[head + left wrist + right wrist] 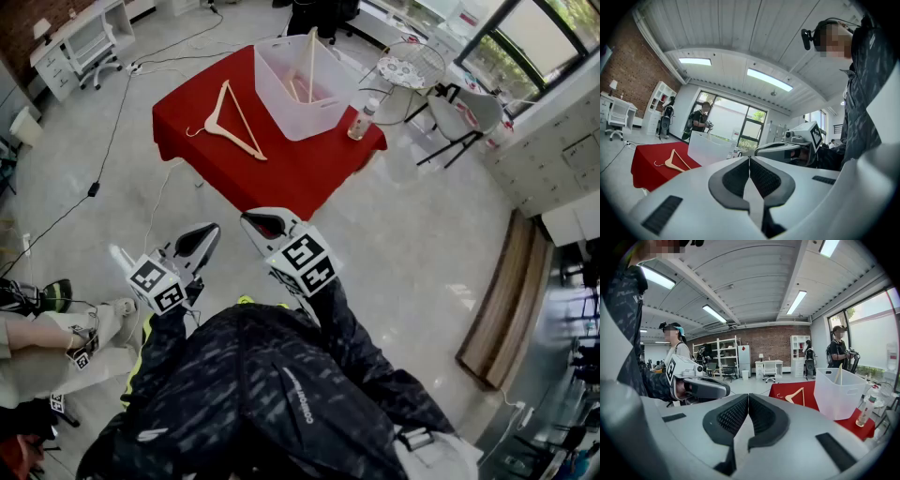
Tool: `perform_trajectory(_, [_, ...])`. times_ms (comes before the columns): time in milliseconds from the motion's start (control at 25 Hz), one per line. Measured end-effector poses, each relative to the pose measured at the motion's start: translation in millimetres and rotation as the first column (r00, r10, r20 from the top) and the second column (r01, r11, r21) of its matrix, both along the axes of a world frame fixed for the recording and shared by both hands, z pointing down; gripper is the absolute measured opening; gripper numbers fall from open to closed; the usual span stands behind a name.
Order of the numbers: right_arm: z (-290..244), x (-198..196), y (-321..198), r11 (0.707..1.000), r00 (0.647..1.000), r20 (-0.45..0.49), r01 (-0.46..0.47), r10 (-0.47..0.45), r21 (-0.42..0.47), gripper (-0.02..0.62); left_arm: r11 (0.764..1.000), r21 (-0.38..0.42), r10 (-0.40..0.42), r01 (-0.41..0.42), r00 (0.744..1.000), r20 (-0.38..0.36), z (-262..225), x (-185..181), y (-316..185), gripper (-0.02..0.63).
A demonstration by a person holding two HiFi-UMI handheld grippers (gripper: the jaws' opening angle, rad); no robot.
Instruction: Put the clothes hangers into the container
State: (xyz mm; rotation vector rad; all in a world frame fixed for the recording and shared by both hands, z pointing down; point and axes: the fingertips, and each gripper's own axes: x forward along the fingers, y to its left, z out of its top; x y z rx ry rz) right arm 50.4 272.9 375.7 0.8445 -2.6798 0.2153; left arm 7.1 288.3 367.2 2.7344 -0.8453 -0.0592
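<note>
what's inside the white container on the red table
Wooden hangers are inside the container: one part stands up above the rim, and more wood lies lower down. Its walls cover the bottom, so the count is unclear.

one hanger [230, 122] lying on one table [281, 178], one container [281, 108], one bottle [360, 120].

We run three cameras, all sharing the red-clothed table [309, 173].
Our head view looks steeply down from above, table well ahead. Both gripper views look along their own jaws from well back, with the table at left in the left one and at right in the right one. All three see the translucent white plastic container [291, 94] and the pale wooden hanger [242, 117].
</note>
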Motion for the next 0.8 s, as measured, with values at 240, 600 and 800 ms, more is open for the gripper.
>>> perform_trajectory(240, [-2.8, 4.1, -1.8, 1.0, 1.0, -0.015, 0.005, -0.005, -0.005, 0.017, 1.0, -0.009, -0.003, 0.003, 1.0, -0.013, 2.7, 2.9, 1.9, 0.012])
perform_trajectory(600, [2.4, 0.5, 2.1, 1.0, 1.0, -0.018, 0.0, -0.001, -0.028, 0.017, 1.0, -0.016, -0.003, 0.003, 1.0, -0.027, 4.3, 1.2, 3.0, 0.012])
perform_trajectory(800, [9.6, -4.2, 0.4, 0.999, 0.999, -0.032, 0.004, -0.005, -0.034, 0.017, 1.0, -0.022, 0.0, -0.001, 1.0, -0.028, 9.4, -0.8, 0.7, 0.012])
